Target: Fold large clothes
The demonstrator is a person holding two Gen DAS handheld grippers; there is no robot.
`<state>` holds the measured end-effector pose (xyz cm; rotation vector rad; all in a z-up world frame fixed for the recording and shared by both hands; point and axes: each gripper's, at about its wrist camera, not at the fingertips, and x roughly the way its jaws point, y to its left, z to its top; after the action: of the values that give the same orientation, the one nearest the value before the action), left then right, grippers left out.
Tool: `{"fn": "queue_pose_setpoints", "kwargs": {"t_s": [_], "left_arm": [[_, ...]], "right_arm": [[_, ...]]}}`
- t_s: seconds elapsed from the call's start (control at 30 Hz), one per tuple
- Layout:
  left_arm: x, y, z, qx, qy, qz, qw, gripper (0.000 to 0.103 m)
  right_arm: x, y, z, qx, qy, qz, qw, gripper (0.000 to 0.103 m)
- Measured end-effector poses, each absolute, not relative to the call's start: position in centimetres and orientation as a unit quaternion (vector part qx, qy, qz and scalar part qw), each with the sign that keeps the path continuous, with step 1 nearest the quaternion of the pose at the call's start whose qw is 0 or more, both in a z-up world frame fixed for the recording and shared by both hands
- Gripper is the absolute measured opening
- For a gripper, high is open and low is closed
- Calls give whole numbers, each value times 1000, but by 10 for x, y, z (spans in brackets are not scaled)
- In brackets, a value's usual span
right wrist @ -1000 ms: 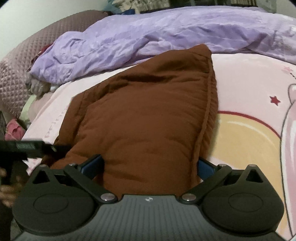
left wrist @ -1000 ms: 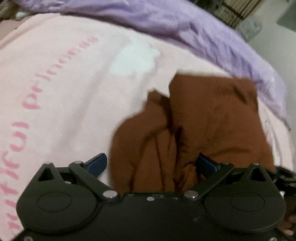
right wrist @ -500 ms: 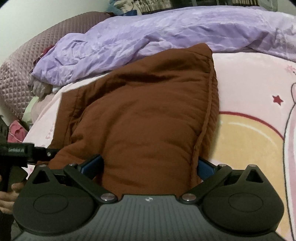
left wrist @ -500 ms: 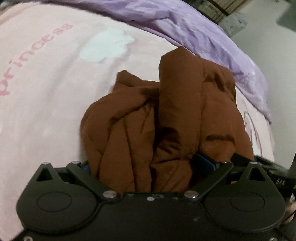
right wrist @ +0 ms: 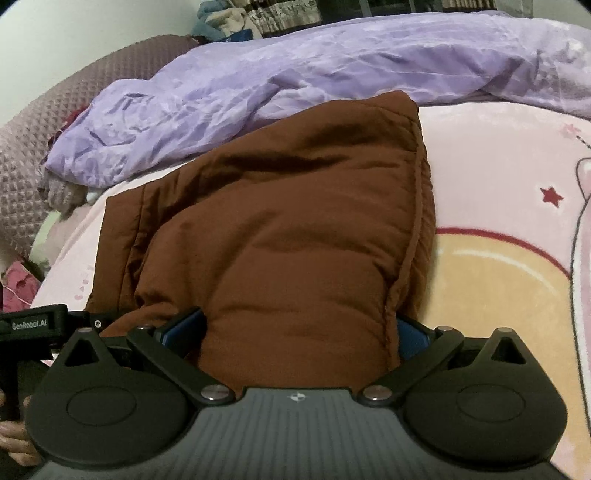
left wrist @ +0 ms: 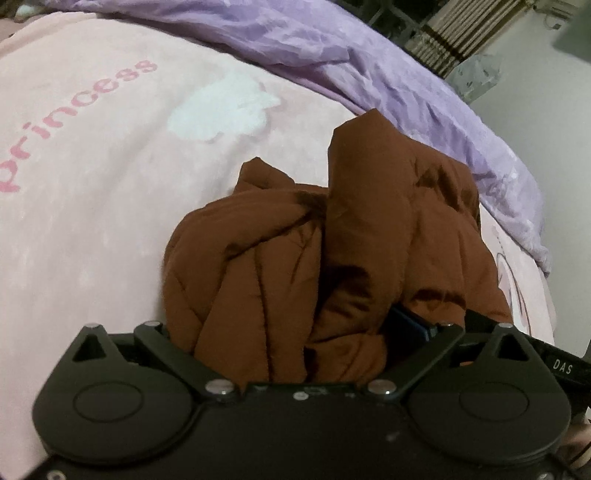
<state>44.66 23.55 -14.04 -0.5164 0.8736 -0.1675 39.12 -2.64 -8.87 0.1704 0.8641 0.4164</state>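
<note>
A brown padded jacket (left wrist: 369, 206) lies bunched on the pink blanket (left wrist: 92, 221). In the left wrist view its folds rise in a heap straight ahead of my left gripper (left wrist: 288, 321), whose jaws stand wide with cloth stuffed between them. One blue pad (left wrist: 406, 326) shows; the other is hidden by cloth. In the right wrist view the jacket (right wrist: 295, 206) stretches flatter away from my right gripper (right wrist: 297, 332), whose jaws are also wide, blue pads (right wrist: 184, 328) on both sides of a thick fold.
A crumpled purple duvet (right wrist: 295, 74) lies along the far side of the bed, just behind the jacket. A mauve quilted cushion (right wrist: 33, 133) is at far left. A hand (right wrist: 11, 435) holds the left tool (right wrist: 29, 325). Shelving (left wrist: 461, 33) stands beyond the bed.
The left gripper has pushed forward into the jacket, and the cloth has bunched into a taller heap that now covers its left pad. The right view barely shifted; the jaws kept their width.
</note>
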Motion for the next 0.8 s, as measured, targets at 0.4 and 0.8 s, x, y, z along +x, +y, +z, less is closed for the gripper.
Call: {"fn": "queue_pose_setpoints", "kwargs": {"t_s": [0.4,0.8], "left_arm": [[427,243,-127,-288,387,-112,868,33],[405,198,-61,-305,317,-185,879,29]], "right_arm": [[371,-36,-57,70,379,226,895,59],[362,-94,27,89,345,234,904,51]]}}
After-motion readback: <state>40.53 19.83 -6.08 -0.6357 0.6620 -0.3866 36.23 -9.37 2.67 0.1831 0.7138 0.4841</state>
